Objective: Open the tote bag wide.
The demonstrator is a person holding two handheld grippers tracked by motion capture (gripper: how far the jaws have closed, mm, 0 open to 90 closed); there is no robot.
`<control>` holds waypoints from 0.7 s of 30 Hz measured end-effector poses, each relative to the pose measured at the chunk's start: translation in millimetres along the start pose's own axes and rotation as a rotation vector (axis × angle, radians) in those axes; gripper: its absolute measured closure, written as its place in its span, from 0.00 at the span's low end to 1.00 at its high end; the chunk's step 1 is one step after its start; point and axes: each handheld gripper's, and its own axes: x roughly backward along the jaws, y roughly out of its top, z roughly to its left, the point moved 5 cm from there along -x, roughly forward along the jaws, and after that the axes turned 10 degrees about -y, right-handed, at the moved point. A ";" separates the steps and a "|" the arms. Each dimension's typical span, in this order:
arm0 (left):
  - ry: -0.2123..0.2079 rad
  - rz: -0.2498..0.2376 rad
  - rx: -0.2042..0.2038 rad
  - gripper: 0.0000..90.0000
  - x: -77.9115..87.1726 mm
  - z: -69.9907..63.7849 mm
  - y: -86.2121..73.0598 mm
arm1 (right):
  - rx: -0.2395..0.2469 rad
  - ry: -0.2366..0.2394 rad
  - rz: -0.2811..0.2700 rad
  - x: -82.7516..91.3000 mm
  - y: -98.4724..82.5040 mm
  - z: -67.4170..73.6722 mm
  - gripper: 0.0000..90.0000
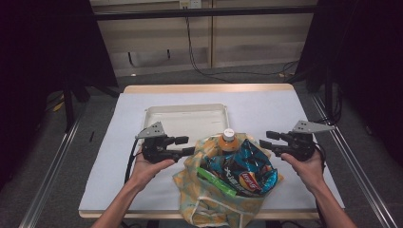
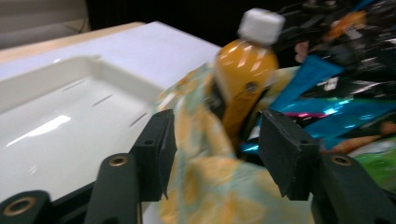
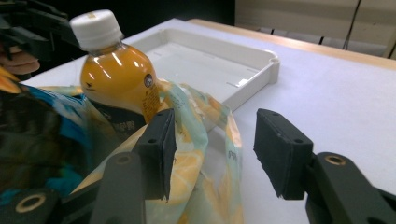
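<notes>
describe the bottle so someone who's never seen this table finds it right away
Start at the white tray in the middle of the table; just in front of it lies a yellow-patterned cloth bag. The bottle stands at the bag's far edge, next to the blue snack packet: orange drink, white cap, the one upright thing there.

Two bare forearms come up from the bottom edge of the high view, the left from lower left of centre, the right from the lower right corner, both angled inward and upward. The left hand (image 1: 151, 166) cups its gripper from beneath, wrist bent up. The left gripper (image 1: 186, 145) sits left of centre and points level toward the right of the frame, jaws parted. The right hand (image 1: 304, 164) grips from below as well. The right gripper (image 1: 267, 141) sits right of centre and points level toward the left, jaws likewise apart, pads pressing on nothing.
</notes>
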 end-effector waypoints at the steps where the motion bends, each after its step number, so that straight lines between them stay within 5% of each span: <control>1: -0.007 0.000 -0.014 0.48 -1.1 -4.5 4.0 | -0.006 0.004 -0.009 4.5 -0.3 0.7 0.54; 11: -0.126 0.002 -0.083 0.42 -21.0 -35.0 19.9 | -0.040 -0.012 -0.057 37.8 -8.4 13.8 0.50; 15: -0.133 -0.006 -0.087 0.42 -23.7 -39.7 23.5 | -0.072 -0.009 -0.071 47.2 -14.5 18.1 0.46; 21: -0.147 -0.010 -0.118 0.40 -28.0 -51.6 35.2 | -0.055 -0.036 -0.091 65.1 -16.9 21.1 0.40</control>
